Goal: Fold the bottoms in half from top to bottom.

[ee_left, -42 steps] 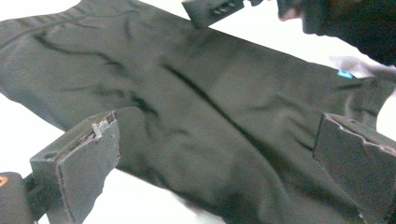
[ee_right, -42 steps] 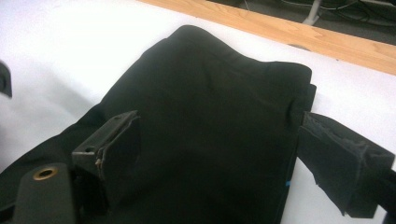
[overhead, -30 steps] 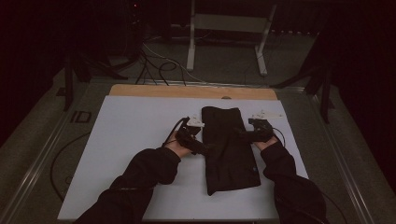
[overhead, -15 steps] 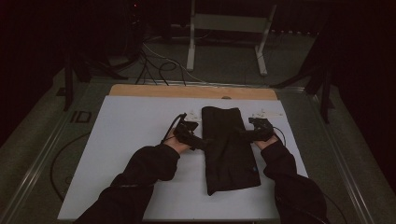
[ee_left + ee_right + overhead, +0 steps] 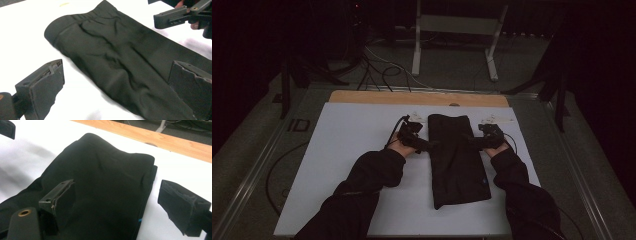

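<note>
Trousers point(image 5: 457, 155), folded, at centre of white tabletop point(image 5: 357, 135); soft, limp, light, likely slumps when lifted. Left gripper point(image 5: 428, 145) and right gripper point(image 5: 469, 140) both spread, flanking upper part. Best pinch side edges near waistband point(image 5: 75, 18).

Between the open jaws of the left gripper point(image 5: 115, 92) lies the edge of the folded black garment point(image 5: 120, 57), with bare white table point(image 5: 82, 105) under the jaw on the cloth's outer side. Beyond those jaws, across the cloth, the right gripper point(image 5: 472, 139) blocks the way. The right gripper's own open jaws straddle the garment's other edge, one jaw above the cloth, the other above bare table. Ahead of them the white surface lies free up to the wooden strip point(image 5: 160, 138) at the table's far edge.
</note>
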A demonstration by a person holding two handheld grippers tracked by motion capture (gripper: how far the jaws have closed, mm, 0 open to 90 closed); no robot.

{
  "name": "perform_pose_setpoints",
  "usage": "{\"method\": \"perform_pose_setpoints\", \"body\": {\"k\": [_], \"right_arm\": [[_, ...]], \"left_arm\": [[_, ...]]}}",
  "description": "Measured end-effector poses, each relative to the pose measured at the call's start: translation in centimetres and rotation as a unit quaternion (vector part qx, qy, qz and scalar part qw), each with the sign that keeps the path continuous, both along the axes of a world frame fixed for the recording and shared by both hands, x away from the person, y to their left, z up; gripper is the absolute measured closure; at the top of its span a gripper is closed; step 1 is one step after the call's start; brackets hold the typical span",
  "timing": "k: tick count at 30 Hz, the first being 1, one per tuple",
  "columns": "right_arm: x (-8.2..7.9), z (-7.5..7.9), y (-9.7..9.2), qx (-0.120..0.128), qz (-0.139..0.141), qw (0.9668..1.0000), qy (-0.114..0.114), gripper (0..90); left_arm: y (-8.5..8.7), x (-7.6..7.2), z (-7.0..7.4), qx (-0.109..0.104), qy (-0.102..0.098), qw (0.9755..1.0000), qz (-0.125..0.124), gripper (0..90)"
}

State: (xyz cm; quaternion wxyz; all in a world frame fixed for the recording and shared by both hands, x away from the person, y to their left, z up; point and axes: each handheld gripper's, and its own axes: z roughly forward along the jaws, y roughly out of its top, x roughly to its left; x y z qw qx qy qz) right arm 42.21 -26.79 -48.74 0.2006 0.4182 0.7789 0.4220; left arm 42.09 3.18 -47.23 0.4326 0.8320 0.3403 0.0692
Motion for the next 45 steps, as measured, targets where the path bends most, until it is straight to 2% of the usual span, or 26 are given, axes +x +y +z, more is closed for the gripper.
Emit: {"method": "perform_pose_setpoints", "body": {"k": [4, 9, 19, 32, 34, 38, 40, 45], "right_arm": [[0.5, 0.0, 0.1, 0.001, -0.004, 1.0000, 0.003, 14.5], [1.2, 0.0, 0.2, -0.002, -0.010, 0.9999, 0.009, 14.4], [2.4, -0.1, 0.4, -0.002, -0.012, 0.9997, 0.021, 14.6], [3.6, -1.0, 0.9, -0.002, -0.012, 0.9992, 0.038, 14.7], [3.8, -1.2, 0.9, -0.005, -0.013, 0.9991, 0.039, 14.7], [4.2, -1.3, 1.0, -0.009, -0.015, 0.9990, 0.042, 14.7], [4.3, -1.5, 1.1, -0.005, -0.017, 0.9989, 0.043, 14.6], [4.7, -1.8, 1.1, -0.010, -0.021, 0.9986, 0.047, 14.5]], "left_arm": [[0.2, 0.5, -0.4, -0.006, 0.009, 0.9999, 0.009, 1.5], [0.0, 1.0, -0.9, 0.002, 0.018, 0.9997, 0.018, 1.5], [-0.3, 2.1, -1.7, -0.003, 0.038, 0.9987, 0.034, 1.5], [-0.8, 3.5, -2.2, -0.011, 0.052, 0.9974, 0.050, 1.5], [-0.8, 3.8, -2.4, -0.011, 0.060, 0.9968, 0.052, 1.5], [-1.0, 4.3, -2.5, -0.006, 0.057, 0.9967, 0.059, 1.5], [-1.1, 4.4, -2.5, -0.010, 0.046, 0.9972, 0.058, 1.5], [-1.3, 5.0, -2.6, -0.022, 0.051, 0.9966, 0.061, 1.6]]}}
